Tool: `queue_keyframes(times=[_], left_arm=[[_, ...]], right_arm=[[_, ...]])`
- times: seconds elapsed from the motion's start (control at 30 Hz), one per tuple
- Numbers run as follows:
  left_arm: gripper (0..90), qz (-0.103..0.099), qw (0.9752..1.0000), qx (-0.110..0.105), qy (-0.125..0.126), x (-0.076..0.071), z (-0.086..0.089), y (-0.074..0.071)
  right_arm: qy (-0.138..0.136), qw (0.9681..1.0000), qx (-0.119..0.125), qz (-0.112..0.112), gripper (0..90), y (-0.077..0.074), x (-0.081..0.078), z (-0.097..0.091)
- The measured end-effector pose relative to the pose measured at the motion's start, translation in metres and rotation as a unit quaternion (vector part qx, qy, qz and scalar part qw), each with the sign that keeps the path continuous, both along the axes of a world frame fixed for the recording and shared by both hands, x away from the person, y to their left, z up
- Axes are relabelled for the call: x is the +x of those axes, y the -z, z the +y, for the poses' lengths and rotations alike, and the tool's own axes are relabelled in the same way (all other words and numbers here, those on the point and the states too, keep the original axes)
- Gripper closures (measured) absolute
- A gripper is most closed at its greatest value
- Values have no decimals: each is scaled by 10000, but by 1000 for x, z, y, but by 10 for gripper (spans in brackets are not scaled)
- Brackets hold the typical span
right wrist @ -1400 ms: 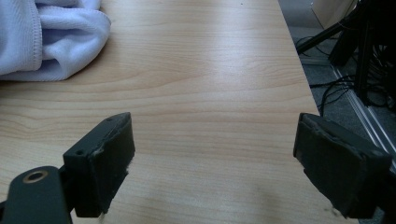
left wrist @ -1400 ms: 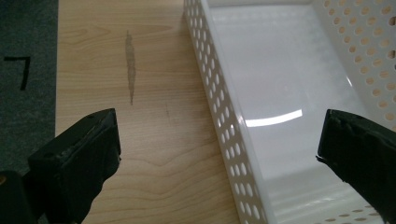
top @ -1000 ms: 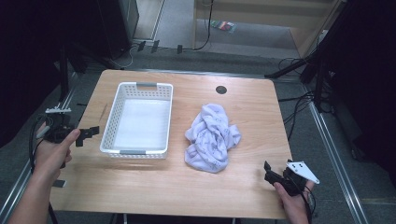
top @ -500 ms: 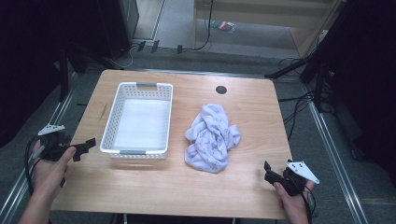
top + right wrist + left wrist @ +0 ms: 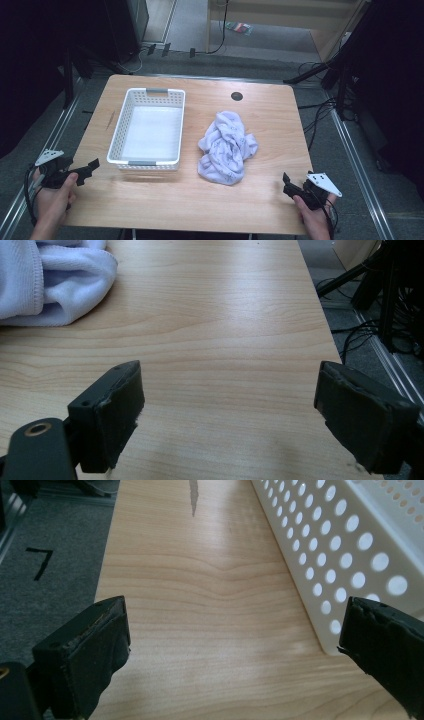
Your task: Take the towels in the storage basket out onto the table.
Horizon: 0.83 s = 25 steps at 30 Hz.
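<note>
A white perforated basket point(image 5: 119, 131) stands empty on the left half of the wooden table point(image 5: 260, 115); its side wall point(image 5: 345, 555) fills the right of the left gripper view. A crumpled pale lilac cloth point(image 5: 226, 148) lies in a heap right of the basket, and its edge point(image 5: 55, 280) shows at the top left of the right gripper view. My left gripper point(image 5: 89, 168) is open at the table's front left corner, beside the basket's near corner. At the front right edge my right gripper point(image 5: 289, 186) is open and holds nothing, a short way right of the cloth.
A round cable hole point(image 5: 236, 96) sits at the table's back middle. A dark scratch point(image 5: 193, 497) marks the wood left of the basket. Metal rails and cables point(image 5: 325, 107) run along the floor on both sides of the table.
My left gripper has drawn back toward the front left corner of the table and down. The right gripper, basket and cloth have stayed where they were.
</note>
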<state>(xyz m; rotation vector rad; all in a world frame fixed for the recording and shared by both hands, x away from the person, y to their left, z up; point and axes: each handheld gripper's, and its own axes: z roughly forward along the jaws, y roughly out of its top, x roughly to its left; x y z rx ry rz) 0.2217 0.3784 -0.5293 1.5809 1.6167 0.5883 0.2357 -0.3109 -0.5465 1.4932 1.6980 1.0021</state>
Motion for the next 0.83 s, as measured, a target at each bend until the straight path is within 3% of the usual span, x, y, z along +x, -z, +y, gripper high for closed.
queue_keyframes(times=[0.27, 0.3, 0.53, 0.63, 0.83], left_arm=[[3, -111, 9999, -2, -56, -16, 0, 11], [4, -106, 9999, 123, -30, -20, -2, 16], [3, -147, 9996, 128, 181, -22, -6, 21], [3, -122, 9991, 357, 169, -21, -11, 22], [3, -79, 9982, 562, 180, -20, -16, 23]], right_arm=[[3, 10000, 11, -2, 126, 0, 0, 0], [-4, 10000, 2, -9, 125, 0, 0, 0], [6, 10000, 8, 1, 125, 0, 0, 0], [8, 10000, 2, -2, 125, 0, 0, 0], [-7, 10000, 15, -19, 125, 0, -1, 0]])
